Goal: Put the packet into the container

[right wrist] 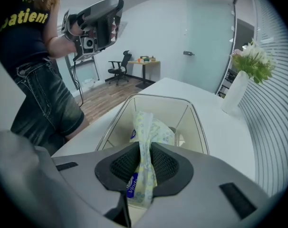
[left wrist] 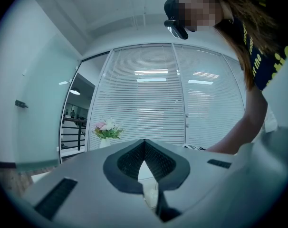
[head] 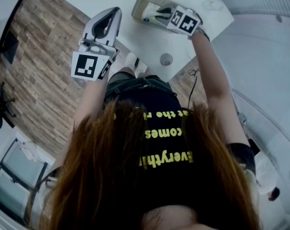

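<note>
The white surface (right wrist: 229,146) spreads beyond the jaws. On it, just ahead of the right gripper (right wrist: 145,151), stands the clear container (right wrist: 118,127). The right jaws clamp a flowered tissue packet (right wrist: 148,127), its far end over the container's open top. The left gripper (left wrist: 144,145) has its jaws closed on nothing.

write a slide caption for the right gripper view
Right gripper clamps the patterned packet over the open container on the white table.

My head camera looks steeply down past my hair at the counter (head: 145,42). The left tongs' (left wrist: 144,144) camera faces level at far blinds (left wrist: 148,94). The right tongs' (right wrist: 144,148) camera tilts down, close over the container (right wrist: 159,97), which the head view shares.
</note>
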